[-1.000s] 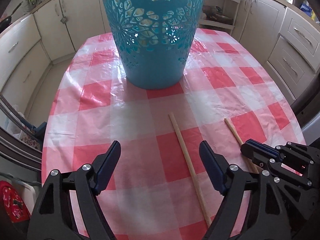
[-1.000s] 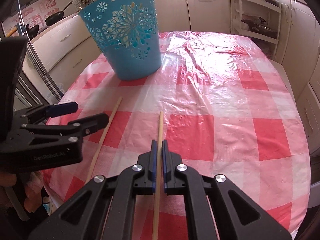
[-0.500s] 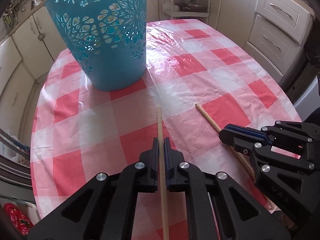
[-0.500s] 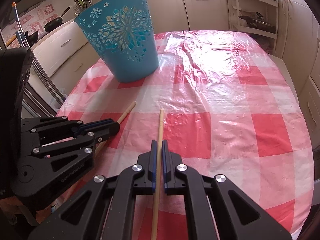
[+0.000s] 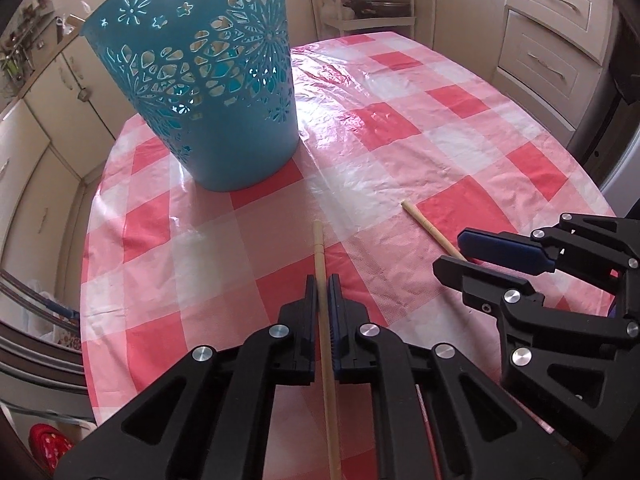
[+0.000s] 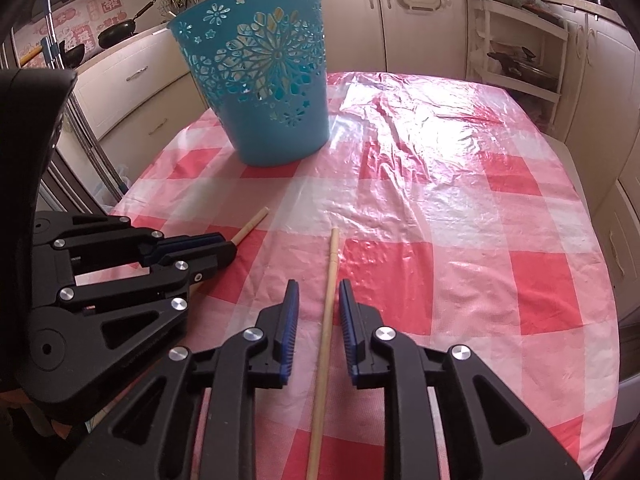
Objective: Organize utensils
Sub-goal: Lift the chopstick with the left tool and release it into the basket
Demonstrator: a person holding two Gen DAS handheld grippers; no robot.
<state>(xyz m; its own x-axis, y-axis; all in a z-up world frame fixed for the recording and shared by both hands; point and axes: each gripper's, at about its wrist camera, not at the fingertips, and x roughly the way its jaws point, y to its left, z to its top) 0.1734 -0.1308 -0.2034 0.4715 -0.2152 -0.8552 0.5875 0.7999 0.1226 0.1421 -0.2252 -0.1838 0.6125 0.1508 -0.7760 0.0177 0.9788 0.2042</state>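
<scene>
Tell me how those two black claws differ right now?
The left claw is pinched shut on a thin wooden chopstick; the right claw has just been opening, its blue pads clear of the other chopstick between them. Both point down over the pink checked tablecloth.

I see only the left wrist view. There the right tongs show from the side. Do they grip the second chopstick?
Observer: No. In the right wrist view the right tongs have just been opening. The right chopstick lies between the pads, with a gap on both sides.
Operator: Thank you. Is anything on the counter to the left of the blue basket?
Observer: Yes, a black pan stands on that counter.
</scene>
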